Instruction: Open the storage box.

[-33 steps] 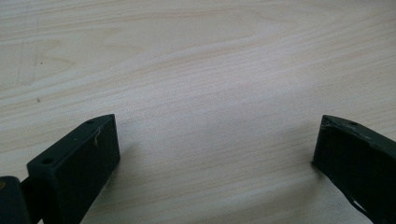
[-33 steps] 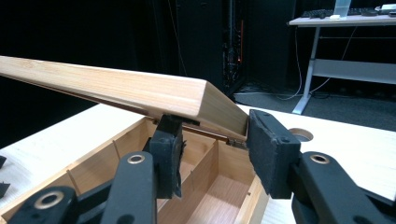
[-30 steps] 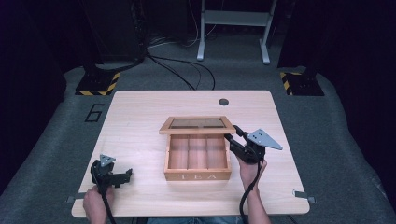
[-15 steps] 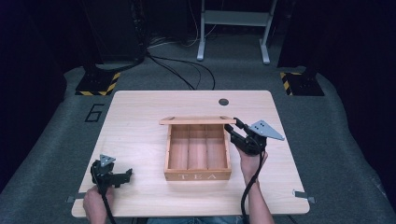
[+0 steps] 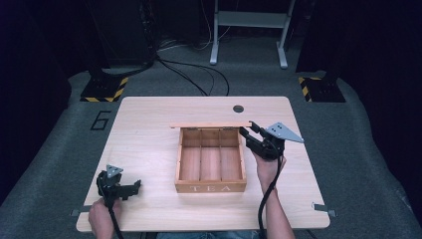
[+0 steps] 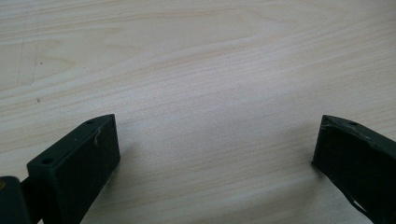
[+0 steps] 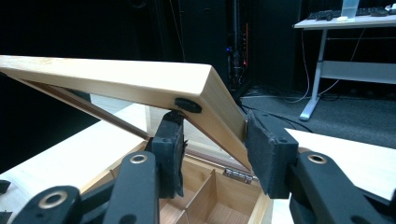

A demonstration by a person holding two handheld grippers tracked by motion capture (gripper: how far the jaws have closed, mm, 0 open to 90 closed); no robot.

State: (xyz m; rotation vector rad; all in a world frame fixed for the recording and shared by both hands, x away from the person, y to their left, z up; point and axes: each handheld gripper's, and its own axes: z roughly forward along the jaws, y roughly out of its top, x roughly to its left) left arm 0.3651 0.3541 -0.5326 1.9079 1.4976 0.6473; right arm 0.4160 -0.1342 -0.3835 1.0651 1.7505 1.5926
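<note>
Now lid (image 7: 140, 81) edge btwn right hand-held gripper (image 7: 212, 149) jaws.

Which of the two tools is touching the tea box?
The right tool: its jaws straddle the side edge of the raised lid of the tea box. The left tool sits apart, open over bare table.

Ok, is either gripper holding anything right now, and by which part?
The right gripper has its jaws on the raised lid of the tea box, at the lid's side frame near a corner. The left gripper is open over bare table, holding nothing.
</note>
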